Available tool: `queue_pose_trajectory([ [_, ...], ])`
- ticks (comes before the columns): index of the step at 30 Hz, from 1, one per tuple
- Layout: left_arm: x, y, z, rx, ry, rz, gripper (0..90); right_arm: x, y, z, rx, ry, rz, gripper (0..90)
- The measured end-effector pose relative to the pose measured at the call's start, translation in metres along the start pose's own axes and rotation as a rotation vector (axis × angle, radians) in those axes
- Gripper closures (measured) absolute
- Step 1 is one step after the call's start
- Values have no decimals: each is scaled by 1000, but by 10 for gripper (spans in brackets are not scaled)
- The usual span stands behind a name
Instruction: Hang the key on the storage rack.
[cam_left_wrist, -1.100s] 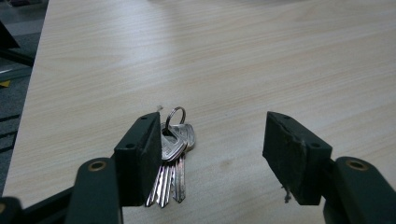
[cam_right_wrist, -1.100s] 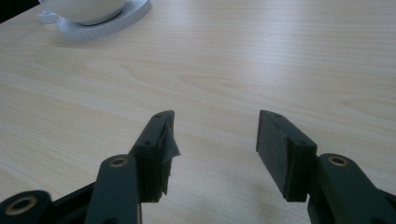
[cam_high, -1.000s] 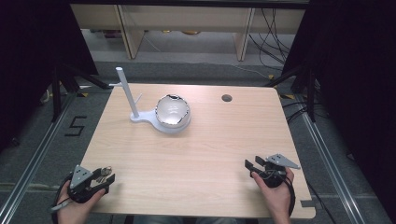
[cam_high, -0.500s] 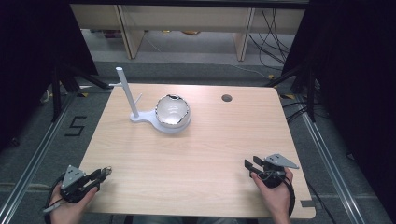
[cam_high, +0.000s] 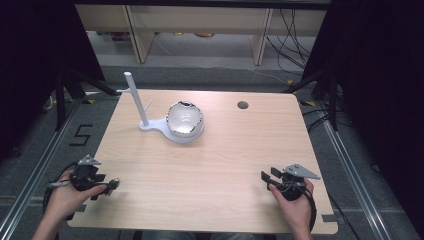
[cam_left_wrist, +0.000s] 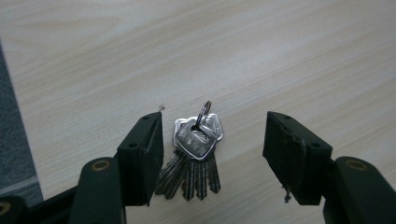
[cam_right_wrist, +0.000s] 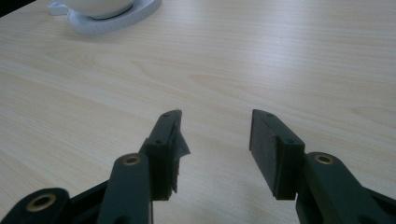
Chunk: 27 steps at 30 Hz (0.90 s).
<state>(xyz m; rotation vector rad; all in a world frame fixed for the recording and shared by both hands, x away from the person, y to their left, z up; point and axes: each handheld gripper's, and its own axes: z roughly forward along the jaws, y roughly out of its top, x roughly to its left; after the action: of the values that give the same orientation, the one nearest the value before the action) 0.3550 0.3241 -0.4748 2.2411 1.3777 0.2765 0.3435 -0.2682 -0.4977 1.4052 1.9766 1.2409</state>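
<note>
One bunch of keys (cam_left_wrist: 196, 154) lies flat on the table (cam_high: 220, 165) between the left gripper (cam_left_wrist: 212, 140) jaws, nearer its left jaw, pads apart and not pressing; jaws have just been opening. Right gripper (cam_right_wrist: 215, 135) open, nothing between. Bowl (cam_high: 184, 120) on white stand (cam_high: 145, 117) well ahead, nothing blocking.

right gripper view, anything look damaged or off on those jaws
Yes. On the right gripper, the pad of the jaw at the picture's left looks torn: a ragged flap of black material sticks out from its inner face toward the gap. The other pad looks flat and whole. The jaws stand open over the bare table.
</note>
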Motion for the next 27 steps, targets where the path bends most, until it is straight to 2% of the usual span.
queue_pose_trajectory([
  [1,0,0,0,0,0,0,362,0,0,0,0,0,0,542],
  [2,2,5,9,77,1,30,353,1,0,-1,15,1,3,541],
  [3,2,5,9,77,1,30,355,1,0,-1,15,1,3,541],
  [4,3,9,14,138,20,59,355,3,0,-2,15,24,36,541],
  [5,3,9,14,138,20,59,355,3,0,-2,15,24,36,541],
  [6,3,10,15,170,26,69,355,3,1,-2,13,20,26,540],
  [7,2,11,16,183,31,81,355,3,1,-2,12,25,35,540],
  [8,1,12,18,203,24,81,355,1,0,-1,3,20,20,539],
  [9,1,13,19,209,17,75,355,3,0,-2,12,17,46,538],
  [11,0,13,22,212,12,86,350,2,0,-2,16,23,46,537],
  [12,0,13,25,231,15,88,348,2,0,-2,12,24,40,536],
  [13,1,13,26,234,17,104,346,-1,0,-1,3,35,4,535],
  [14,1,14,25,239,17,104,354,-1,0,-1,3,33,3,535],
  [15,2,15,26,238,21,119,355,3,0,-1,10,25,42,535],
  [16,3,17,25,252,25,143,362,2,0,-2,6,24,27,534],
  [19,2,18,28,264,14,142,378,-1,0,-1,6,34,4,534],
  [20,2,21,28,291,9,160,391,-1,0,-1,6,36,3,533],
  [21,2,21,28,291,9,160,403,-1,0,-1,6,36,3,533],
  [22,0,24,29,316,7,155,407,-1,0,-1,6,36,5,532],
  [25,-2,26,30,324,1,148,444,-2,1,-1,17,19,-3,531],
  [27,-1,31,31,373,-3,191,454,-1,1,-1,14,35,5,530],
])
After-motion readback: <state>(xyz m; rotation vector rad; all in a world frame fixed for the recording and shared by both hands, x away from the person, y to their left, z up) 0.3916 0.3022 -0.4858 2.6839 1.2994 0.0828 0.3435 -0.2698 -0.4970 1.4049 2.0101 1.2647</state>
